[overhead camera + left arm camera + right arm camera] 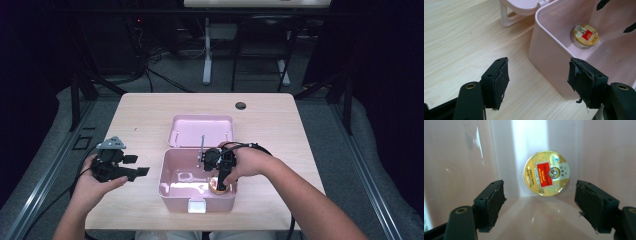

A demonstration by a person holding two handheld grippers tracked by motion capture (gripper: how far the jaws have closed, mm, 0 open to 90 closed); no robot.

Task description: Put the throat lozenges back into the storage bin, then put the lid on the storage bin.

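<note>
**Q:** Now, what is shown, taken from the pink box outward?

**A:** An open pink box is seen on a wooden table, with its lid laid flat just behind it. A small round gold tin with a red label is seen lying flat on the box floor, at the corner nearest the person's right.

**Q:** How are the two grippers placed against the box?

**A:** The right gripper is held inside the box, pointed down above the tin. Its jaws are spread apart, with nothing pinched between them; the tin is seen beyond the pads, untouched. The left gripper is held outside the box, just beside its left wall. Its jaws are likewise spread and empty, with the box's near corner framed between them.

**Q:** How far along can the work be judged?

**A:** The tin is judged to be already set down in the box and released. What is left, it would seem, is for the right gripper to be drawn out and the lid to be brought over the box. The lid is not yet touched.
</note>
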